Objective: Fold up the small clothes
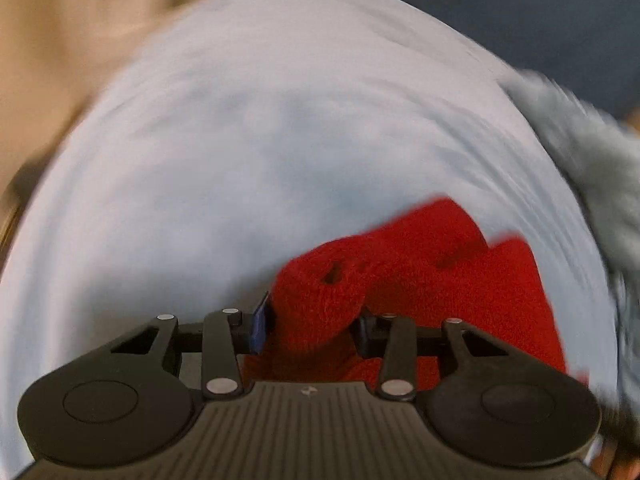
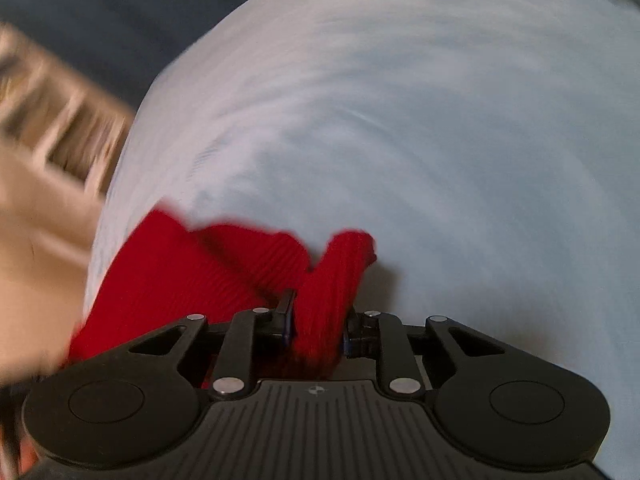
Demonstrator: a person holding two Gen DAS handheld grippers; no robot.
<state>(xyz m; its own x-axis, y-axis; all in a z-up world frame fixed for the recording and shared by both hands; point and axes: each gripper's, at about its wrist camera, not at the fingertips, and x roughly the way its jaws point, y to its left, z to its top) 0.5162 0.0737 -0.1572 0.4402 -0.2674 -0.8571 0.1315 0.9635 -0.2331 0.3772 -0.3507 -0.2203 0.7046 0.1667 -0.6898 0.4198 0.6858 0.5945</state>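
A red knitted garment (image 1: 440, 280) lies crumpled on a pale blue sheet (image 1: 240, 140). In the left wrist view my left gripper (image 1: 312, 328) is shut on a bunched fold of it, with the red fabric filling the gap between the pads. In the right wrist view the same red garment (image 2: 180, 272) spreads to the left on the sheet (image 2: 440, 120). My right gripper (image 2: 318, 328) is shut on a narrow ribbed strip of it that stands up between the pads. Both views are blurred by motion.
A grey fluffy cloth (image 1: 592, 160) lies at the sheet's right edge. Beyond the sheet are a tan surface (image 1: 60, 40) on the left and a dark blue one (image 1: 520, 0) at the back. In the right wrist view, blurred tan shapes (image 2: 48, 128) sit at the left.
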